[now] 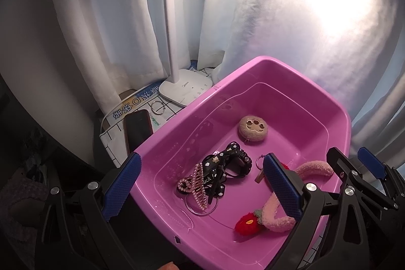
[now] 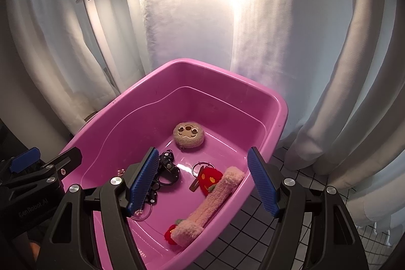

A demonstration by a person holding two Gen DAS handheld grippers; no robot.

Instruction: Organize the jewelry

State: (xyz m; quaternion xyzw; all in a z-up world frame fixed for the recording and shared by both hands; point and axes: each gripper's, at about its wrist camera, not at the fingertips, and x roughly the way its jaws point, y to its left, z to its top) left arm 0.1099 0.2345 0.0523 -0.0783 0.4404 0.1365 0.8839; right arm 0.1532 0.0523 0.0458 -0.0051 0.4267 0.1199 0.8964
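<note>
Jewelry lies heaped in the pink plastic tub point(image 2: 276, 118): your right gripper point(image 2: 202, 181) hangs wide and empty, the fuzzy pink headband point(image 2: 215, 196) directly between its fingers, long axis running away from you. Left gripper point(image 1: 202, 184), also wide, frames the pearl claw clip point(image 1: 196, 184).

The pink tub point(image 1: 339, 115) holds all items. A round plush clip point(image 1: 254, 130) lies face up near its far wall. A black hair band point(image 1: 227, 168) and pearl claw clip point(image 1: 196, 184) lie mid-floor. A pink plush strap point(image 2: 215, 201) with red strawberries lies along the right wall.
</note>
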